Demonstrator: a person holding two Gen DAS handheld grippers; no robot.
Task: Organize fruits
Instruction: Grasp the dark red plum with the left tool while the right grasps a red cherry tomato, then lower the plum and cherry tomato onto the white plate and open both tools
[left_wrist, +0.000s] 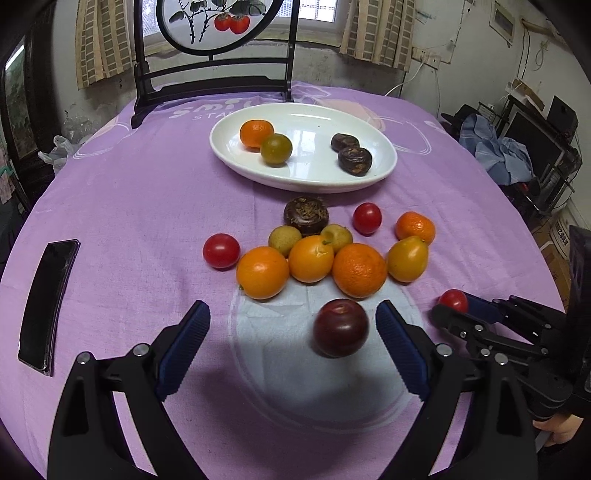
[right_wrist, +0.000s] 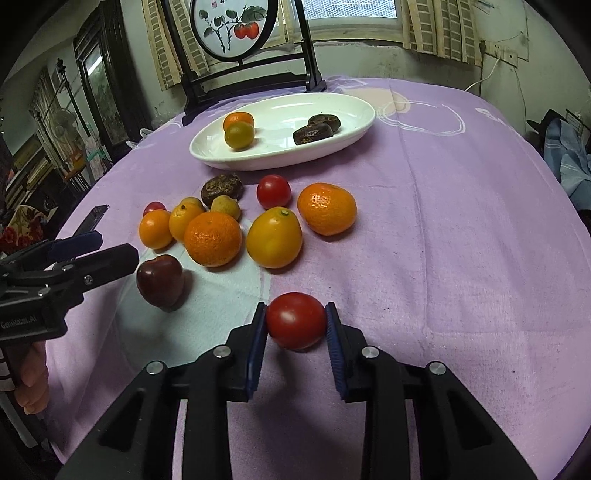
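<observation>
1. Nearest: right gripper (right_wrist: 295, 321) clamped on a red tomato (right_wrist: 295, 320), blue pads pressing both flanks, fruit at the fingertips and just off the desk (right_wrist: 461, 277), as far as can be judged.
2. Left gripper (left_wrist: 293, 321) spread wide, holding nothing. Dark red plum (left_wrist: 340, 328) sits on the cloth between the fingers, off-centre toward the right finger (left_wrist: 399, 343), clear gap to the left finger (left_wrist: 184, 343).
3. Roundish plum, no long axis to align with; probably needs a small rightward shift to centre before closing.
4. Next out: loose cluster of oranges (left_wrist: 359, 270), a yellow pear-shaped fruit (left_wrist: 407, 258), small tomatoes (left_wrist: 221, 250) and one dark wrinkled fruit (left_wrist: 306, 215), packed touching; plum stands just clear of it on the near side.
5. Far: white oval plate (left_wrist: 376, 173) beyond the cluster, already carrying two citrus on its left half and two dark fruits on its right.
6. Key relation: plate lies straight ahead past the pile, so the held tomato likely has to travel over the cluster; right hand is the loaded one, left is nearer the plum.
7. Phone (left_wrist: 46, 302) lies far left, out of the way.
</observation>
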